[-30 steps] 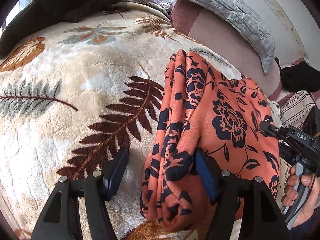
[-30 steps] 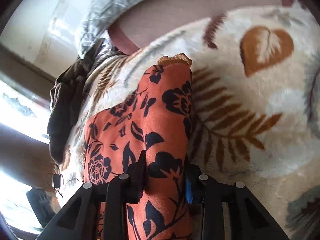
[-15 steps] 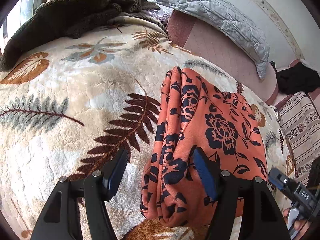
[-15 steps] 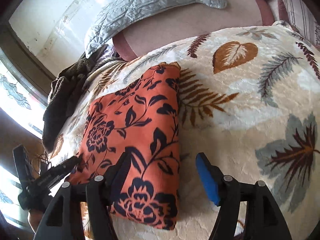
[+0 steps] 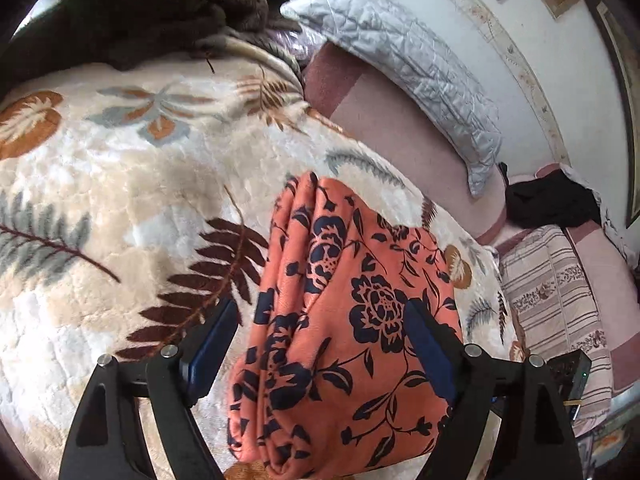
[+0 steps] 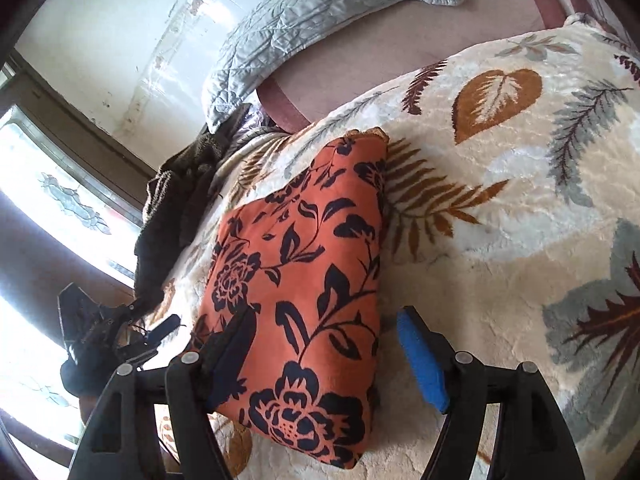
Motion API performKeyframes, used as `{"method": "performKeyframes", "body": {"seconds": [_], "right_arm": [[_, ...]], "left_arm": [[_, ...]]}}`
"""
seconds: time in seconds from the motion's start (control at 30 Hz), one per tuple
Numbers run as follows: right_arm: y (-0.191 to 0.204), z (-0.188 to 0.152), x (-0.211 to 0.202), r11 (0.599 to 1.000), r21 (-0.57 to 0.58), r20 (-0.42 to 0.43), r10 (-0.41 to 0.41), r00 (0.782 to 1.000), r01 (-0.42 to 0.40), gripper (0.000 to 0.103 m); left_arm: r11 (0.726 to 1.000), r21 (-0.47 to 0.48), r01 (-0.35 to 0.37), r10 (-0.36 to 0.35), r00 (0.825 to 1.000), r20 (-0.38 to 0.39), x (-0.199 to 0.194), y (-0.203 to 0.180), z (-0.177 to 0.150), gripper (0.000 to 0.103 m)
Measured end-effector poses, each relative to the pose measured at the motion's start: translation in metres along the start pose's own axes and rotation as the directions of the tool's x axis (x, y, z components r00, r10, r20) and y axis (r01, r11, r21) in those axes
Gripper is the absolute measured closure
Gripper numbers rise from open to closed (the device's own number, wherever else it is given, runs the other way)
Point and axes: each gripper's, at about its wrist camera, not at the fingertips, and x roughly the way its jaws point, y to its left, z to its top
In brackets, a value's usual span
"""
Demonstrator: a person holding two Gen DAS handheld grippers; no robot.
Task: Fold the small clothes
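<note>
A cream blanket (image 5: 120, 184) with leaf prints covers the bed. A grey quilted pillow (image 5: 412, 64) and a brown throw (image 5: 132, 12) lie beyond.

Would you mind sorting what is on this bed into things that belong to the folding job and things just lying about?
Belongs to the job:
- orange floral garment, folded on the leaf-print blanket
- left gripper, jaws opening around it
- right gripper, open

Lying about:
- grey quilted pillow
- dark brown fleece throw
- black cloth
- striped cushion
</note>
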Motion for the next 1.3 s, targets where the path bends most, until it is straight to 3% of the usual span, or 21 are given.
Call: {"method": "performKeyframes", "body": {"seconds": [0.13, 0.17, 0.2, 0.23, 0.3, 0.37, 0.43, 0.53, 0.63, 0.67, 0.7, 0.77, 0.9, 0.97, 1.03, 1.1, 1.13, 1.17, 1.3], "right_arm": [[-0.017, -0.004, 0.005, 0.997, 0.041, 0.012, 0.072, 0.997, -0.072, 0.027], [-0.022, -0.006, 0.007, 0.995, 0.060, 0.004, 0.081, 0.997, -0.081, 0.027], [-0.027, -0.007, 0.009, 0.992, 0.088, -0.006, 0.090, 0.996, -0.089, 0.026], [-0.029, -0.006, 0.010, 0.988, 0.111, -0.009, 0.112, 0.994, -0.111, 0.025], [-0.027, -0.004, 0.008, 0.983, 0.110, 0.002, 0.144, 0.990, -0.144, 0.025], [-0.026, -0.003, 0.005, 0.981, 0.106, 0.015, 0.162, 0.987, -0.162, 0.025], [-0.028, -0.002, 0.003, 0.976, 0.118, 0.026, 0.179, 0.983, -0.181, 0.025], [-0.032, 0.000, 0.000, 0.972, 0.140, 0.033, 0.187, 0.982, -0.190, 0.025], [-0.036, 0.001, -0.003, 0.970, 0.146, 0.035, 0.193, 0.981, -0.196, 0.025], [-0.037, 0.001, -0.003, 0.969, 0.146, 0.035, 0.194, 0.980, -0.197, 0.025], [-0.037, 0.002, -0.003, 0.969, 0.146, 0.034, 0.197, 0.980, -0.200, 0.025], [-0.038, 0.004, -0.003, 0.969, 0.143, 0.033, 0.200, 0.979, -0.203, 0.025], [-0.039, 0.007, -0.002, 0.967, 0.145, 0.029, 0.209, 0.977, -0.211, 0.025], [-0.039, 0.008, -0.002, 0.962, 0.151, 0.024, 0.227, 0.973, -0.228, 0.025], [-0.040, 0.009, -0.001, 0.959, 0.152, 0.018, 0.239, 0.971, -0.239, 0.025], [-0.040, 0.009, -0.001, 0.957, 0.153, 0.015, 0.247, 0.969, -0.246, 0.025], [-0.039, 0.010, -0.001, 0.956, 0.153, 0.014, 0.251, 0.968, -0.250, 0.025], [-0.039, 0.010, -0.001, 0.956, 0.151, 0.014, 0.251, 0.968, -0.250, 0.025], [-0.038, 0.010, 0.000, 0.957, 0.149, 0.013, 0.249, 0.969, -0.248, 0.025]], "left_arm": [[0.995, -0.091, -0.029, 0.012, 0.984, -0.179, 0.047, 0.015, 0.008, 0.020], [0.993, -0.108, -0.038, 0.016, 0.981, -0.195, 0.053, 0.021, 0.008, 0.042], [0.993, -0.114, -0.016, -0.008, 0.979, -0.203, 0.056, 0.027, 0.009, 0.052], [0.988, -0.149, 0.032, -0.065, 0.973, -0.221, 0.058, 0.033, 0.010, 0.060], [0.976, -0.207, 0.071, -0.123, 0.960, -0.250, 0.059, 0.044, 0.013, 0.065], [0.976, -0.208, 0.071, -0.125, 0.958, -0.259, 0.053, 0.040, 0.017, 0.065], [0.991, -0.123, 0.057, -0.086, 0.964, -0.251, 0.045, 0.024, 0.021, 0.062], [0.996, -0.069, 0.062, -0.076, 0.972, -0.221, 0.044, 0.009, 0.033, 0.031], [0.995, -0.085, 0.052, -0.068, 0.979, -0.191, 0.058, 0.011, 0.048, 0.032], [0.997, -0.072, 0.037, -0.051, 0.979, -0.196, 0.066, 0.013, 0.052, 0.060], [0.995, -0.096, 0.016, -0.039, 0.970, -0.238, 0.080, 0.022, 0.056, 0.076], [0.973, -0.221, 0.069, -0.123, 0.963, -0.240, 0.087, 0.040, 0.061, 0.077], [0.964, -0.233, 0.128, -0.181, 0.958, -0.222, 0.073, 0.039, 0.069, 0.074], [0.969, -0.207, 0.135, -0.173, 0.968, -0.182, 0.065, 0.036, 0.076, 0.046], [0.971, -0.190, 0.145, -0.173, 0.975, -0.141, 0.062, 0.032, 0.084, 0.030], [0.974, -0.186, 0.128, -0.158, 0.975, -0.155, 0.078, 0.031, 0.089, 0.031], [0.979, -0.188, 0.081, -0.116, 0.976, -0.183, 0.088, 0.033, 0.091, 0.058], [0.975, -0.213, 0.057, -0.107, 0.967, -0.232, 0.104, 0.037, 0.090, 0.083], [0.962, -0.261, 0.075, -0.128, 0.973, -0.193, 0.091, 0.042, 0.091, 0.081]]}}
